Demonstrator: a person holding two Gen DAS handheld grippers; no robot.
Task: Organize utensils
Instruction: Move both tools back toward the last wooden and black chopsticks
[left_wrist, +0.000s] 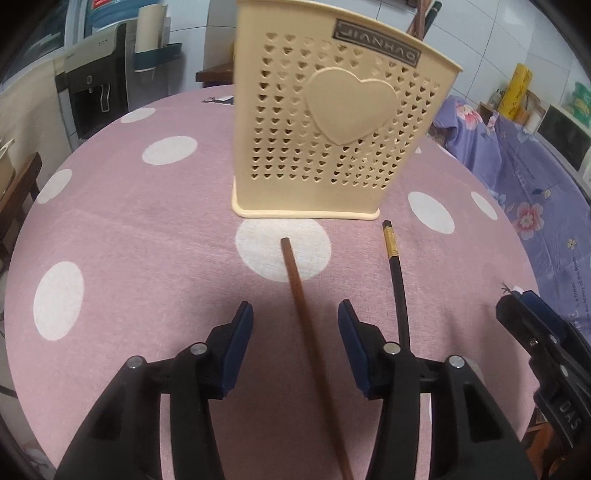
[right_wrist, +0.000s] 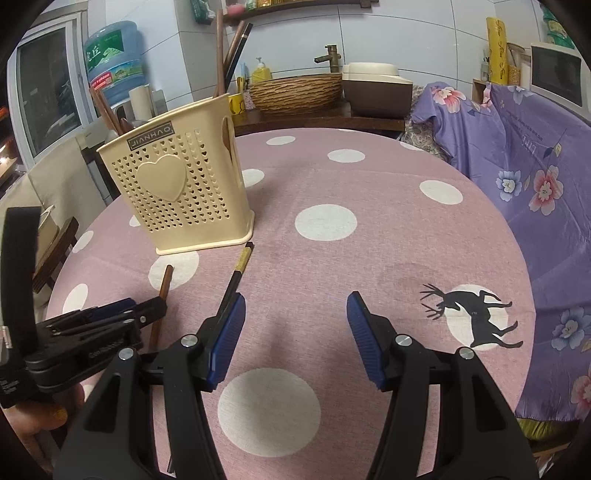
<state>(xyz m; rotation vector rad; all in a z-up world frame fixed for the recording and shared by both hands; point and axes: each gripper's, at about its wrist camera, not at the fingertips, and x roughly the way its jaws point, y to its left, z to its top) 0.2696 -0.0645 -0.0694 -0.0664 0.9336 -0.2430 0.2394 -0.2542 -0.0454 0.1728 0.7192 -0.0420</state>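
A cream utensil holder (left_wrist: 332, 140) with heart-shaped holes stands on the pink dotted tablecloth (left_wrist: 147, 240). Several chopsticks (right_wrist: 221, 55) stick up out of the holder (right_wrist: 177, 192). In front of it lie a brown chopstick (left_wrist: 295, 280) and a black chopstick (left_wrist: 397, 280) with a gold band. My left gripper (left_wrist: 295, 306) straddles the brown chopstick, its pads apart from it on both sides. The black chopstick (right_wrist: 240, 266) runs under the left finger of my right gripper (right_wrist: 295, 299), which is open over bare cloth. The left gripper (right_wrist: 122, 310) also shows over the brown chopstick (right_wrist: 166, 280).
Behind the round table a counter holds a woven basket (right_wrist: 295, 92) and a rice cooker (right_wrist: 376, 88). A water bottle (right_wrist: 114, 62) stands at the back left. Purple floral cloth (right_wrist: 535, 166) covers furniture on the right. A deer print (right_wrist: 476, 314) marks the cloth.
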